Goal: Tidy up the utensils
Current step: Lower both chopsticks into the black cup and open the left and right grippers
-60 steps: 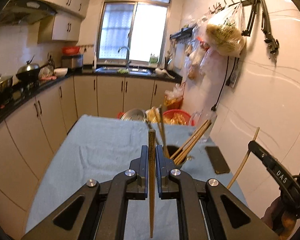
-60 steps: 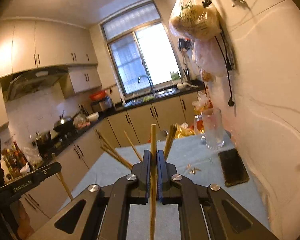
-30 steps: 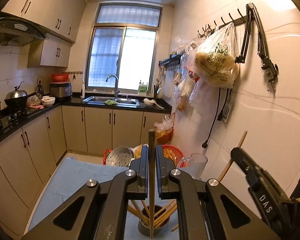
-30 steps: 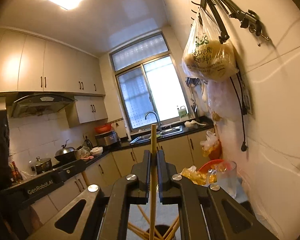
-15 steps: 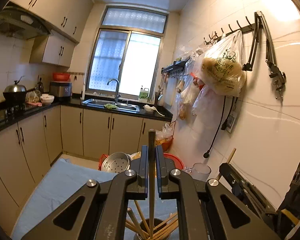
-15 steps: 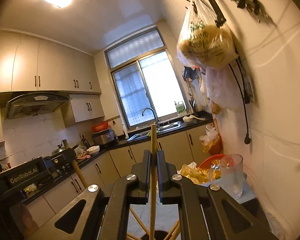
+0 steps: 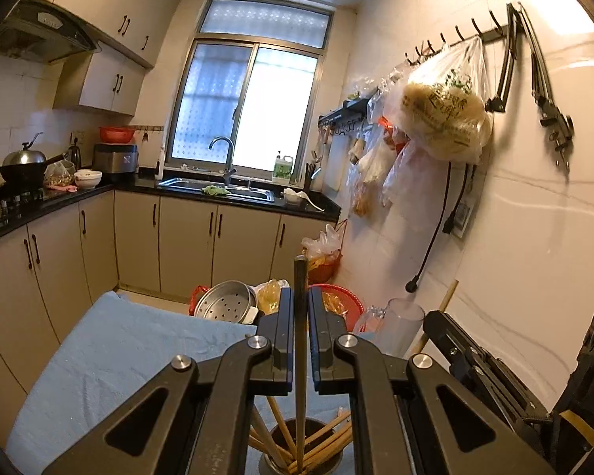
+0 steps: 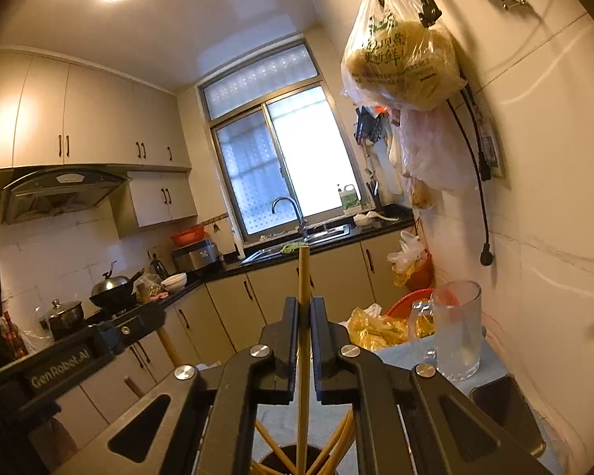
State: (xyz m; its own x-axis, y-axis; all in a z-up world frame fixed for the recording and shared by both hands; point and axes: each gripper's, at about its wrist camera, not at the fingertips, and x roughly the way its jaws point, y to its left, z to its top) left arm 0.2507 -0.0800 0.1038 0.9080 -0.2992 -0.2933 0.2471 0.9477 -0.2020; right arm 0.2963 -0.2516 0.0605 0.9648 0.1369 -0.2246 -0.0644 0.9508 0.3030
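Note:
My left gripper (image 7: 300, 297) is shut on a dark chopstick (image 7: 300, 340) that stands upright, its lower end down inside a dark round holder (image 7: 301, 457) with several wooden chopsticks fanned out in it. My right gripper (image 8: 304, 304) is shut on a pale wooden chopstick (image 8: 303, 277), also upright, its lower end reaching into the same holder (image 8: 295, 460) at the bottom edge. In the left wrist view the right gripper's black body (image 7: 479, 360) shows at the lower right with its pale chopstick (image 7: 443, 308). The left gripper's body (image 8: 71, 356) shows at the left of the right wrist view.
The holder stands on a table under a light blue cloth (image 7: 122, 348). A clear glass mug (image 8: 453, 332) and a dark phone (image 8: 507, 411) sit near the wall on the right. A steel steamer (image 7: 225, 304) and red baskets (image 7: 342, 301) lie past the table's far end.
Both grippers have sunk with their chopsticks; the table and the holder have risen in both views, and the chopstick ends now reach down into the holder.

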